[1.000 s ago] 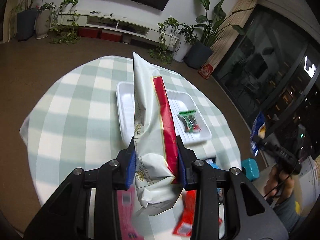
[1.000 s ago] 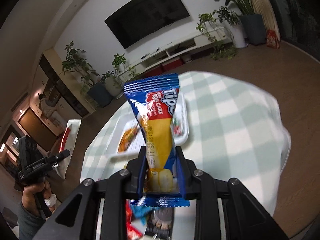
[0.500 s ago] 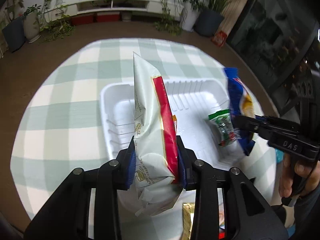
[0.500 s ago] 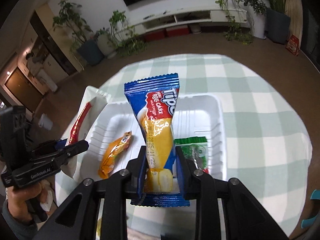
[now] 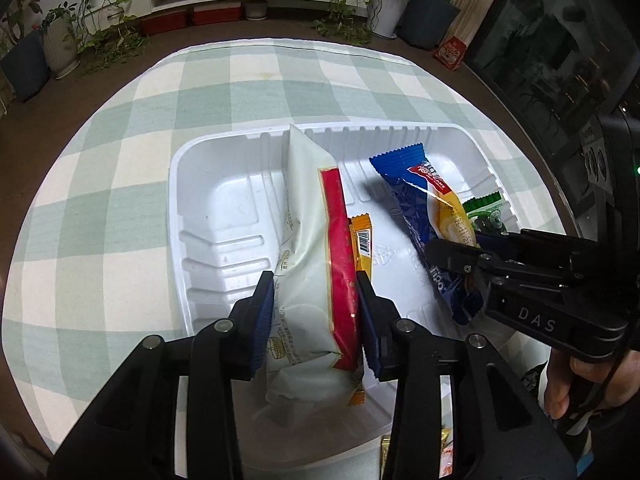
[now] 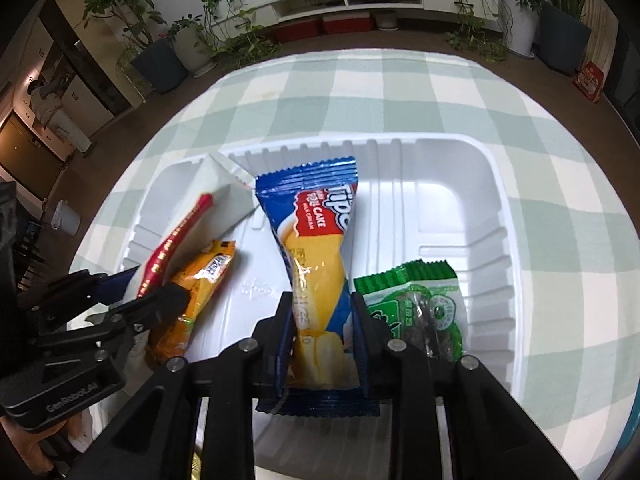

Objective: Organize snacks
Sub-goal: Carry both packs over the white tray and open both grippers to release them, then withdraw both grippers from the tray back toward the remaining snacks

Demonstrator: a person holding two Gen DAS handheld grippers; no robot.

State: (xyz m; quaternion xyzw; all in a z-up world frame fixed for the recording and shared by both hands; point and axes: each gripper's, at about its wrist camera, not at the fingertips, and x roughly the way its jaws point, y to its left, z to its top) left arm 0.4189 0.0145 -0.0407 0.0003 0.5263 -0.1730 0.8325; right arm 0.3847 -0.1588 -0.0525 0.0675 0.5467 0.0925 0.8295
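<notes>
A white plastic tray (image 5: 224, 184) (image 6: 472, 184) lies on the checked tablecloth. My left gripper (image 5: 316, 300) is shut on a white and red snack bag (image 5: 312, 240), held low over the tray's middle; the bag also shows in the right wrist view (image 6: 192, 224). My right gripper (image 6: 320, 320) is shut on a blue and yellow roll cake packet (image 6: 316, 248), held over the tray's right half; the packet shows in the left wrist view (image 5: 424, 200). An orange snack packet (image 6: 200, 292) and a green candy packet (image 6: 420, 304) lie in the tray.
The round table with the green and white checked cloth (image 5: 120, 160) stands on a brown floor. More snack packets (image 5: 444, 452) lie at the table's near edge. Potted plants (image 6: 160, 52) and a low white TV shelf (image 6: 360, 0) stand far behind.
Both grippers have moved forward and down over the tray, each still holding its packet. The tray now fills both views, and the two packets sit low inside it.
</notes>
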